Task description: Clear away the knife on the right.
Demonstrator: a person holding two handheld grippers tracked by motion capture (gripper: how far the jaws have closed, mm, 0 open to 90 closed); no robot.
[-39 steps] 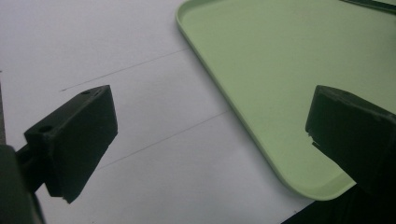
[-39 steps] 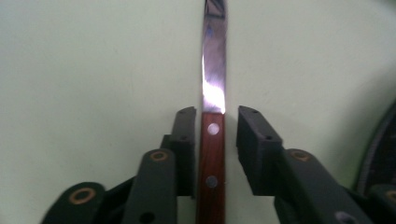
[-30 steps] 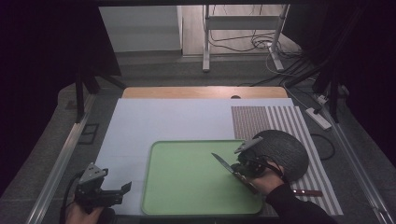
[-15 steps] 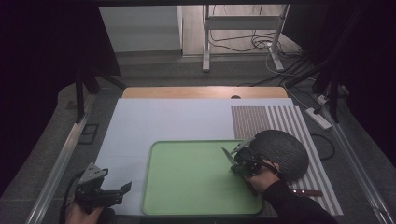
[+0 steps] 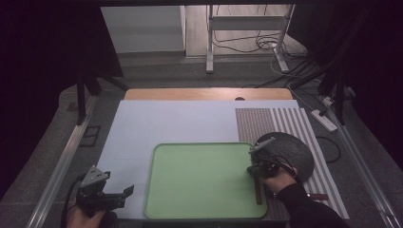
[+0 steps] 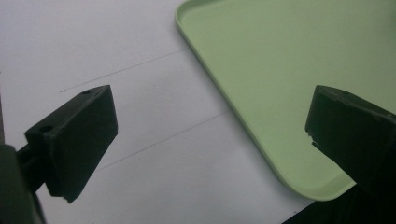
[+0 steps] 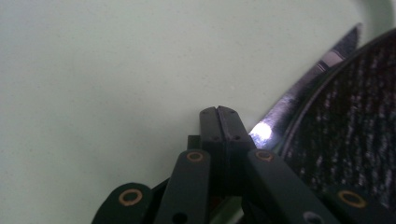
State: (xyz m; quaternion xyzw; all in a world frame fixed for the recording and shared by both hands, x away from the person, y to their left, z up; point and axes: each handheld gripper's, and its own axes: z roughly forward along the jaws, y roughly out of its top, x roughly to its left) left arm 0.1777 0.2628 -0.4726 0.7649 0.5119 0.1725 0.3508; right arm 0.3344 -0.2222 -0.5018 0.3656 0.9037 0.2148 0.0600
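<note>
A knife (image 5: 258, 187) lies along the right edge of a green tray (image 5: 199, 178), lower right of centre in the high view. Its long axis runs almost straight up and down the frame. The dark brown handle takes the lower part, reaching toward the tray's bottom right corner; the blade end points up the frame and is hidden under the right gripper (image 5: 257, 167). In the right gripper view the blade (image 7: 303, 86) is a narrow, shiny grey strip catching a bright glint, slanting up to a point in the upper right corner of that frame, just beside the curved rim of a dark, speckled round mat (image 7: 355, 121).

The right gripper's jaws are pressed flat together, with nothing visible between them; the blade passes just to their right. Whether they touch the knife cannot be told. A hand (image 5: 278, 179) in a dark sleeve holds this gripper, over the round mat, which sits on a striped mat (image 5: 285, 122).

The left gripper (image 5: 116, 197) sits at the lower left of the high view, over white paper (image 5: 157, 126), apart from the tray. Its jaws are spread wide and empty, the tray's rounded corner showing between them
</note>
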